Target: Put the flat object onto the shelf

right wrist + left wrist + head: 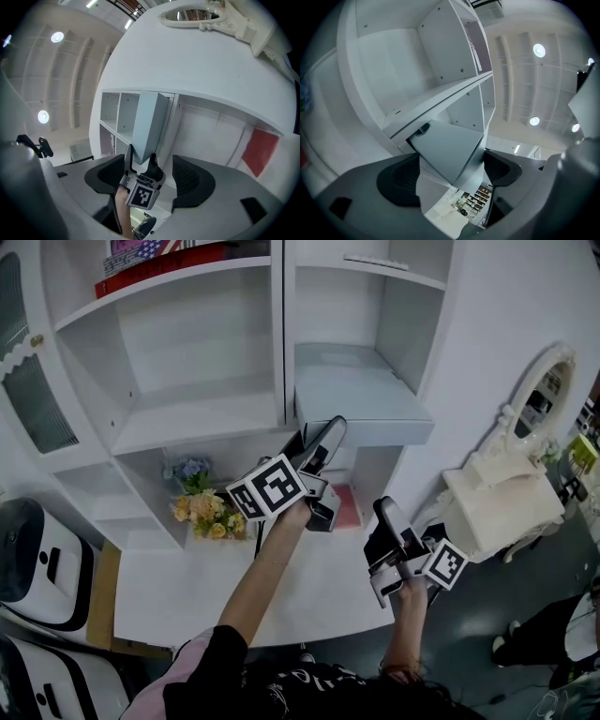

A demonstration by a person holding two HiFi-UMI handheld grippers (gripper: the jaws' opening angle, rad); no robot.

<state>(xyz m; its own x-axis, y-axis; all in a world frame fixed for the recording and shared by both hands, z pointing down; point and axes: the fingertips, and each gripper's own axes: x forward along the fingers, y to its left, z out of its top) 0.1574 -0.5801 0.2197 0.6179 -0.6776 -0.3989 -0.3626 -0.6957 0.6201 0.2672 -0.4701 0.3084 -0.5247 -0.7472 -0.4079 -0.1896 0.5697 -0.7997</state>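
The flat object (pixel 361 390) is a grey-blue slab lying in the right-hand middle compartment of the white shelf unit (pixel 202 413), with its near end sticking out past the shelf front. My left gripper (pixel 319 439) is raised to that near edge and shut on it. In the left gripper view the slab (pixel 447 147) fills the gap between the jaws of the left gripper (pixel 451 176). The right gripper view shows the slab (pixel 149 122) standing out of the left gripper (pixel 140 161). My right gripper (pixel 389 563) hangs lower right, open and empty (pixel 150 180).
A white desk top (pixel 234 601) lies under both arms, with a bunch of flowers (pixel 202 507) and a pink-red item (pixel 349 507) at its back. Books (pixel 159 263) lie on the top shelf. A white mirror stand (pixel 539 395) is at the right, white appliances (pixel 42 559) at the left.
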